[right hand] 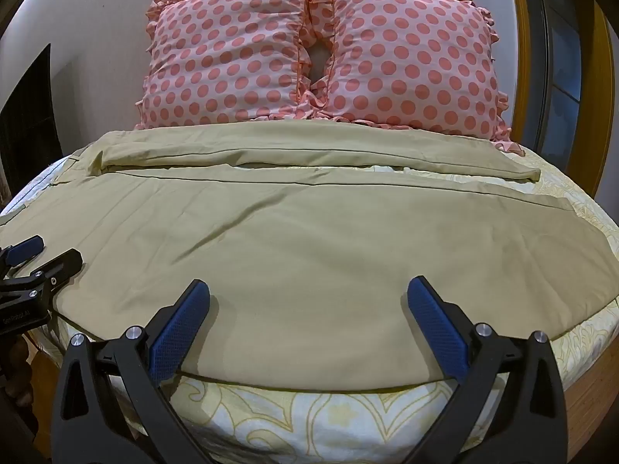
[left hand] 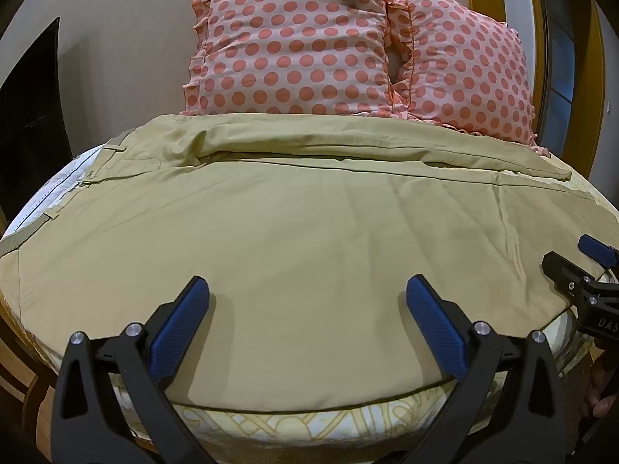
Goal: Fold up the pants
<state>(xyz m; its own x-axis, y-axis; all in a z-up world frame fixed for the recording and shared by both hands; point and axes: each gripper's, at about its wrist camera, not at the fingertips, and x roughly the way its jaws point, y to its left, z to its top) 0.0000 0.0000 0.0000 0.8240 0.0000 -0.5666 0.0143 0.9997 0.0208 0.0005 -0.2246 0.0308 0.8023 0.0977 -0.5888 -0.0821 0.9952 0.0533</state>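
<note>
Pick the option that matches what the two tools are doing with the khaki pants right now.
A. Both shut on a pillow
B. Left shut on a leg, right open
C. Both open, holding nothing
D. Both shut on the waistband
C: the left tool and the right tool both stand wide open over the pants, gripping no fabric.

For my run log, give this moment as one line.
pants: flat on bed | left gripper: open, over near edge | right gripper: open, over near edge | pillows: behind
</note>
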